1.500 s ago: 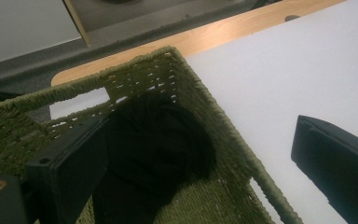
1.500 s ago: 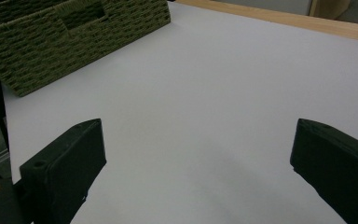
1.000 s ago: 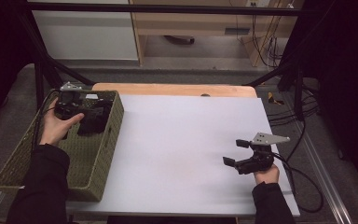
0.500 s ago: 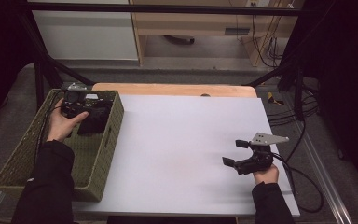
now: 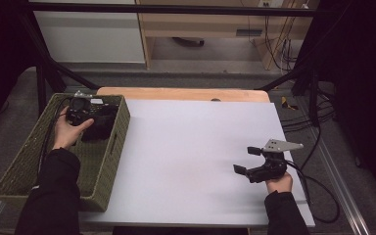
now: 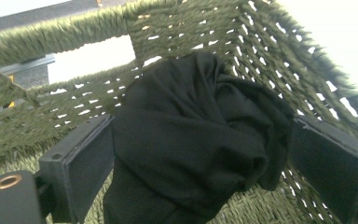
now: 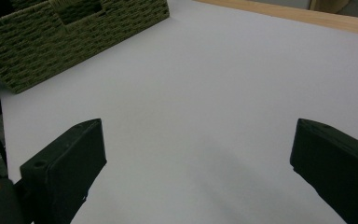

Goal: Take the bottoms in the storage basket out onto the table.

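Observation:
A crumpled black cloth [image 5: 102,128] lies in the far corner of a green woven basket [image 5: 119,134] at the table's left. My left gripper [image 5: 97,119] is down inside the basket, held by a hand. In the left gripper view its jaws stand wide apart on either side of the black cloth [image 6: 191,140], with the basket wall [image 6: 74,32] just behind. My right gripper [image 5: 245,160] hovers low over the white table [image 5: 186,142] at the right, open with nothing between its jaws [image 7: 196,154].
The basket [image 7: 74,37] takes up the left edge of the table. A wooden strip [image 5: 176,93] runs along the far edge. Cables [image 5: 318,196] trail off the right side. Black frame poles stand at the back.
My left gripper has slid a little rightward and lower in the basket, closer around the black cloth. The right gripper has stayed put.

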Demonstrator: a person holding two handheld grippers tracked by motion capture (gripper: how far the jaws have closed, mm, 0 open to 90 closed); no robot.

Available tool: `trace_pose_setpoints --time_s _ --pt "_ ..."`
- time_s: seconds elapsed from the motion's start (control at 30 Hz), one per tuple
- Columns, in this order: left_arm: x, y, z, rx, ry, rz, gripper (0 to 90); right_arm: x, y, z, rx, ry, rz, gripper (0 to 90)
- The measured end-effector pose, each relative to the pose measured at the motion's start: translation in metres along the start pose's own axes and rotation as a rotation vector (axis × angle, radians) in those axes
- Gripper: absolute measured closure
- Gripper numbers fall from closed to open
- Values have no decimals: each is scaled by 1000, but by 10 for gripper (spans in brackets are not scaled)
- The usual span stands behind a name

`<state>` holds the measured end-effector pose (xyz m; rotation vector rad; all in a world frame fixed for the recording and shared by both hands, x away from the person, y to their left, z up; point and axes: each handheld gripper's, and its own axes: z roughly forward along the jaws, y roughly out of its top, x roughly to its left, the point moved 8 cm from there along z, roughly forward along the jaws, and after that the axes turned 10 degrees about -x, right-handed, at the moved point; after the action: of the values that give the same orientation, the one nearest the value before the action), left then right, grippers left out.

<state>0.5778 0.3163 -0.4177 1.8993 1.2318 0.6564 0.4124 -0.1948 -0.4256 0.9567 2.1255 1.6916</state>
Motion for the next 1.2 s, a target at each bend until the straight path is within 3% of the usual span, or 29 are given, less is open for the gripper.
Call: trace_pose_setpoints --time_s 0.27,0.5,0.9,1.2 --pt "3 -16 12 42 -5 18 112 0 1 -1 -5 0 -2 39" --pt "-1 -20 21 52 2 71 122 0 1 -1 -4 2 -2 39" --pt "-2 -30 32 93 21 64 127 -1 0 -1 -1 1 -2 40" --pt "-2 -35 34 123 20 76 265 -1 1 -1 -6 4 -1 39"
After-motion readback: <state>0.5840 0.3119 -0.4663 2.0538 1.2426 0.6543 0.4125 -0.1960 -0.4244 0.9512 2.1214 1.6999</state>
